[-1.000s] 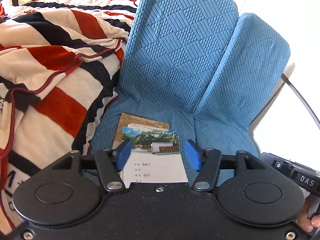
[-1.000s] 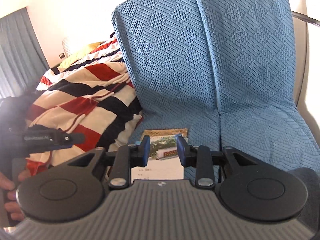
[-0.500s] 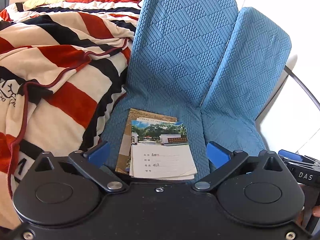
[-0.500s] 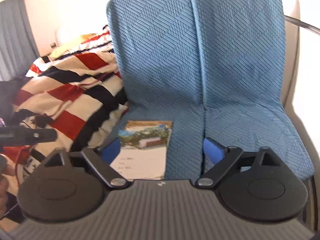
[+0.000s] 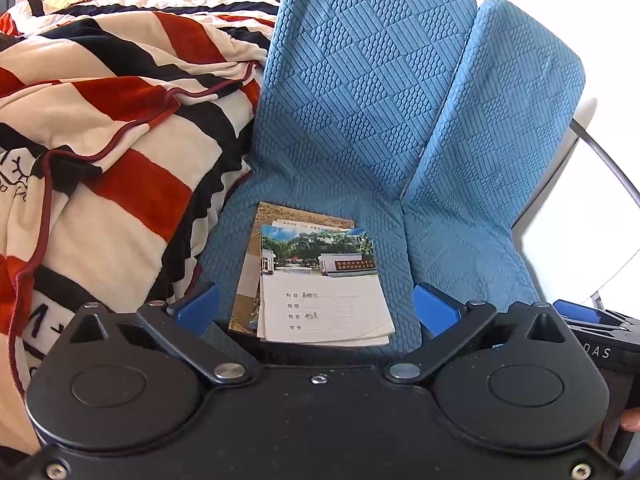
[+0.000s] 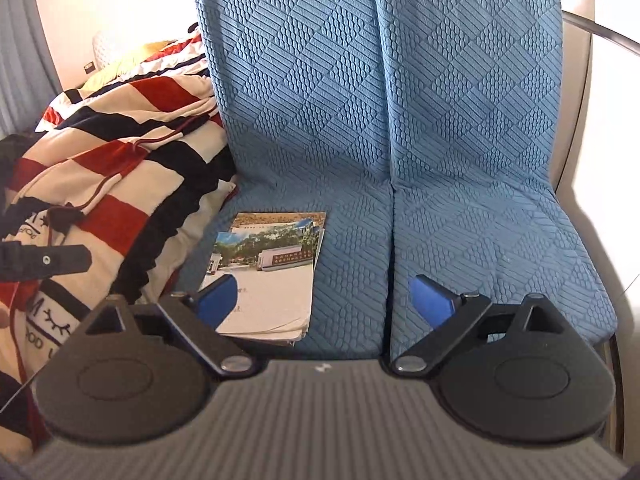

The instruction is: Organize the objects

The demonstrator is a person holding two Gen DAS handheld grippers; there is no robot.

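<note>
Notebooks point(image 5: 324, 300) lie in a small, slightly fanned stack on the blue quilted seat cushion point(image 5: 348, 184), at its front edge, the top one showing a photo of a building above lines of handwriting. Against the cushion's left side a red, black and cream striped blanket point(image 5: 112, 128) is heaped. The left gripper point(image 5: 316, 308) hangs just short of the stack with its blue fingers spread wide to either side of it, grasping nothing. The right gripper point(image 6: 326, 300) is likewise released, one blue pad over the stack's near corner, the other over bare cushion.
</note>
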